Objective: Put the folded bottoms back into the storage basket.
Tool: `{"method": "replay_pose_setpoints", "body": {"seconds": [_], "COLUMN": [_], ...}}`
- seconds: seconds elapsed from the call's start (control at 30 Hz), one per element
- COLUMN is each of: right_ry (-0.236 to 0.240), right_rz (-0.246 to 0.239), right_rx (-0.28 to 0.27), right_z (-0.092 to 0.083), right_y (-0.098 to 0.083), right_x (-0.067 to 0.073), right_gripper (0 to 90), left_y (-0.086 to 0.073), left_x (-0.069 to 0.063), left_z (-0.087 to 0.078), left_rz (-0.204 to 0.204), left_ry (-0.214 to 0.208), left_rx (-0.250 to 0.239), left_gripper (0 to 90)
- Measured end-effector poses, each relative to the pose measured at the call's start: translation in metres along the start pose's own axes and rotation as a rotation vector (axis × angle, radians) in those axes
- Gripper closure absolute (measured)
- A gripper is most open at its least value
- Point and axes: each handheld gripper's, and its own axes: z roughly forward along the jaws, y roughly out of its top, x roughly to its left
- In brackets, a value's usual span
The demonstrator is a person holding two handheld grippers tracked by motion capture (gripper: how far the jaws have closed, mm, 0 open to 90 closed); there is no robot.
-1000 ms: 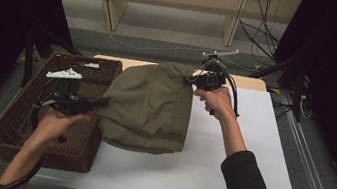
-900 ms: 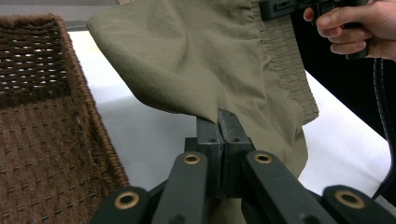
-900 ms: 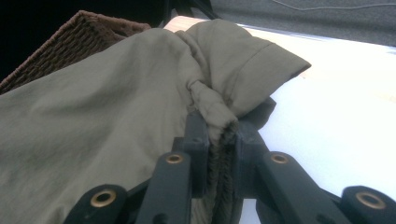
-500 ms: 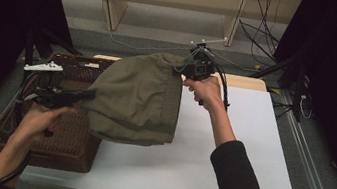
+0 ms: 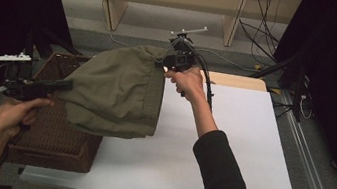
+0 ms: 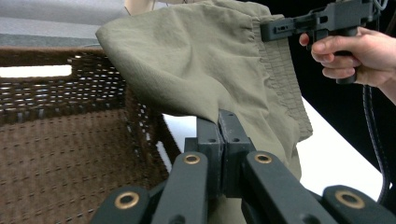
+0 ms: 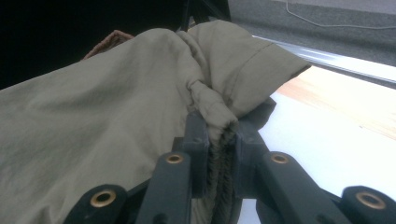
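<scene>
An olive green garment [image 5: 116, 92] with a gathered elastic band hangs in the air, stretched between both grippers over the table's left side. My left gripper [image 5: 67, 85] is shut on its left edge, above the brown wicker basket [image 5: 56, 138]. In the left gripper view the jaws pinch the cloth [image 6: 201, 70] at the gripper [image 6: 219, 122]. My right gripper [image 5: 164, 59] is shut on the garment's elastic band at the upper right. In the right gripper view the bunched band [image 7: 219, 116] sits between that gripper's [image 7: 219, 128] jaws.
The white table top [image 5: 229, 149] lies right of the basket and under the right forearm. A wooden strip [image 5: 236, 81] borders its far edge. Wooden shelf legs [image 5: 110, 0] and cables [image 5: 260, 42] stand on the floor beyond. The basket's woven floor [image 6: 70, 154] is bare.
Both grippers have lifted the garment and carried it left, so it now hangs partly over the basket. The right gripper rose and moved toward the far edge.
</scene>
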Motion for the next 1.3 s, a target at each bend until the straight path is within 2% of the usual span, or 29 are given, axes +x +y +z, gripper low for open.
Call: {"method": "replay_pose_setpoints", "body": {"seconds": [0.1,0.43,0.67,0.87,1.1,1.3], "right_ry": [0.005,0.014,0.031,0.037,0.045,0.053], "right_rz": [-0.009,-0.011,-0.011,-0.023,-0.034,-0.037], "right_rx": [0.003,0.007,0.003,0.005,0.009,0.011], "right_z": [0.008,0.026,0.035,0.040,0.049,0.053], "right_y": [0.005,0.012,0.015,0.016,0.017,0.018], "right_x": [0.010,0.025,0.036,0.044,0.061,0.067], "right_gripper": [79.6,79.5,79.5,79.4,79.4,79.3], "left_y": [0.001,0.001,0.000,-0.002,-0.005,-0.007], "left_x": [0.009,0.024,0.036,0.043,0.056,0.063], "left_z": [-0.008,-0.022,-0.036,-0.046,-0.057,-0.065], "left_rz": [-0.014,-0.039,-0.071,-0.083,-0.113,-0.125], "left_ry": [0.007,0.024,0.026,0.027,0.055,0.066], "left_rx": [-0.006,-0.015,-0.040,-0.050,-0.064,-0.071], "left_gripper": [88.6,88.6,88.6,88.6,88.6,88.6]}}
